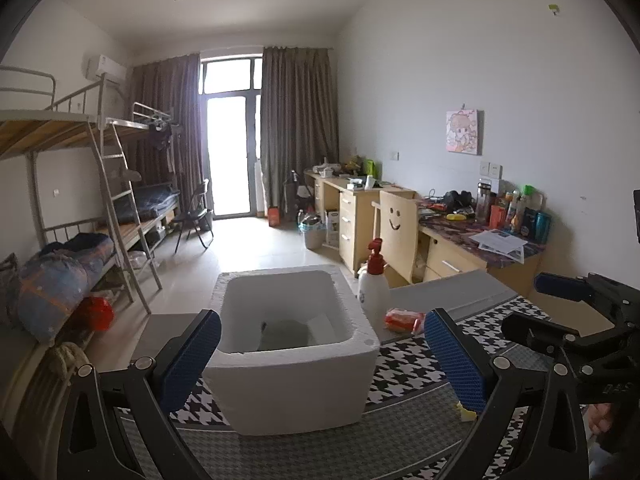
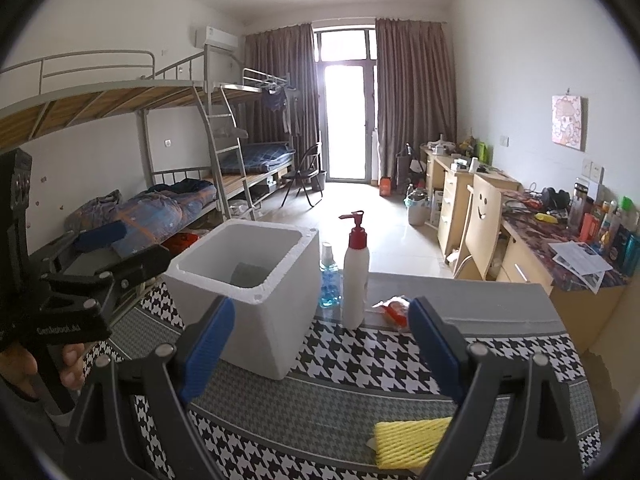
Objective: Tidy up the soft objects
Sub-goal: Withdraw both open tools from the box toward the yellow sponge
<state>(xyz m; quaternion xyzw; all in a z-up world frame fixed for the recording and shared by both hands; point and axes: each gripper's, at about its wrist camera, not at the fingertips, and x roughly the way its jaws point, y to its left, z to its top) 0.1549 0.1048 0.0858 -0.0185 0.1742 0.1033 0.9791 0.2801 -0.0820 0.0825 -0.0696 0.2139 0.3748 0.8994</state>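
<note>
The soft things to be sorted are two. A yellow ribbed sponge (image 2: 412, 442) lies flat on the near edge of the desk (image 2: 460, 312), just under the right hand-held gripper (image 2: 322, 350), close enough that it looks like the next thing to be picked up. A red soft packet (image 2: 394, 310) lies farther off, at the far right, on the grey part of the desk just beyond the checked cloth (image 2: 360, 360).

Left of them stands one white foam box (image 2: 240, 280), open at the top, with a dark thing lying in its bottom; what it is cannot be told. With its mouth open and the soft things within reach, it probably serves as the bin for them.

Just right of the box stand two bottles: a tall white pump bottle (image 2: 355, 276) with a red head, and behind it a small bottle of blue liquid (image 2: 330, 280). Both are hard and upright, and likely stay where they are.

The right hand-held gripper has its jaws wide apart with nothing between them. The left hand-held gripper (image 1: 322, 356) is also spread wide and empty, facing the near wall of the box without pressing on it. A person's fingers (image 2: 74, 364) show at the left gripper's handle.
</note>
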